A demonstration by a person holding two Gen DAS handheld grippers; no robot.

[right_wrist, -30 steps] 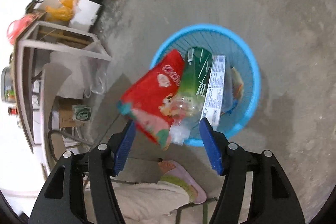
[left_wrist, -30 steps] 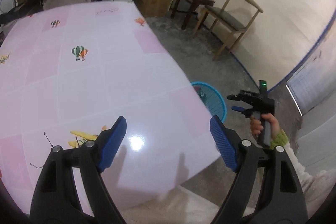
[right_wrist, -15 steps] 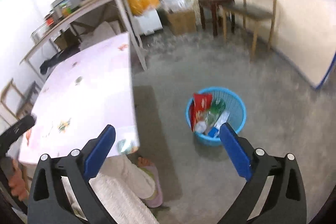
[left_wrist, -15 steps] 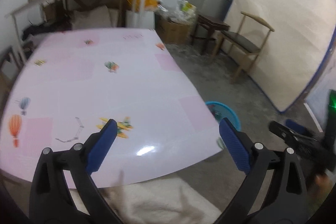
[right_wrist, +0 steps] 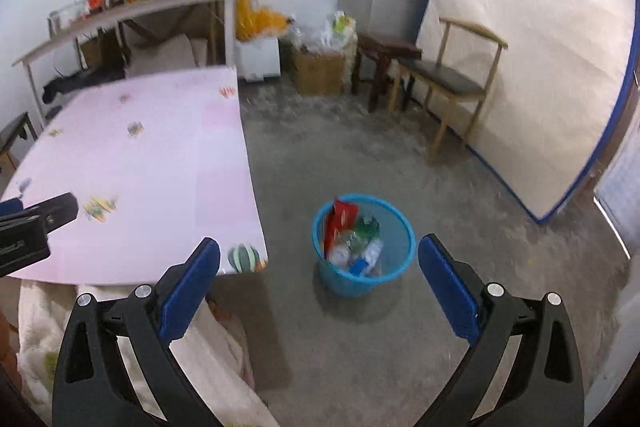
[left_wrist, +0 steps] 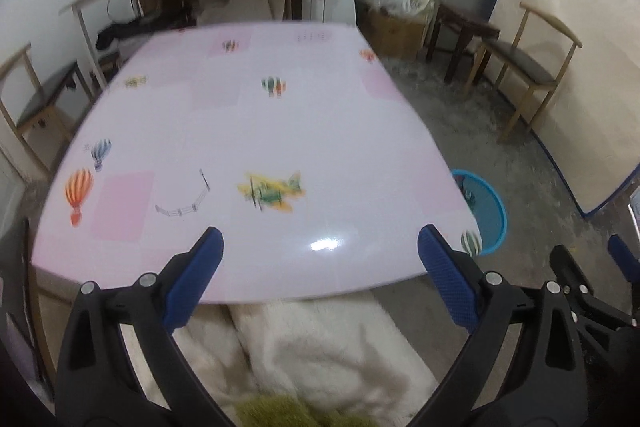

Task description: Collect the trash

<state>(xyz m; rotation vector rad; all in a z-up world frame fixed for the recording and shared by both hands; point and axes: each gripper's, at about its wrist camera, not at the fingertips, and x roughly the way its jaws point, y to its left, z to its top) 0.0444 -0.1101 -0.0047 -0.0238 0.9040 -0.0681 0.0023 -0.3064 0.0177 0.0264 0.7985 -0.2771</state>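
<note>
Both grippers empty and wide open above the pink table and the blue trash basket.

The right wrist view alone shows inside the blue basket (right_wrist: 362, 245), lower centre on the grey floor: a red snack bag (right_wrist: 340, 219), a green bottle (right_wrist: 366, 227) and other wrappers lie in it. The left wrist view shows only the basket's rim behind the pink table (left_wrist: 240, 131) edge, at right. The left gripper (left_wrist: 320, 277) hangs over the table's near edge, jaws fully spread, nothing between them; the right gripper (right_wrist: 320, 287) likewise gapes empty. A second ago the red bag and bottle were dropping from the right gripper directly above the basket; it has since risen and pulled back.
</note>
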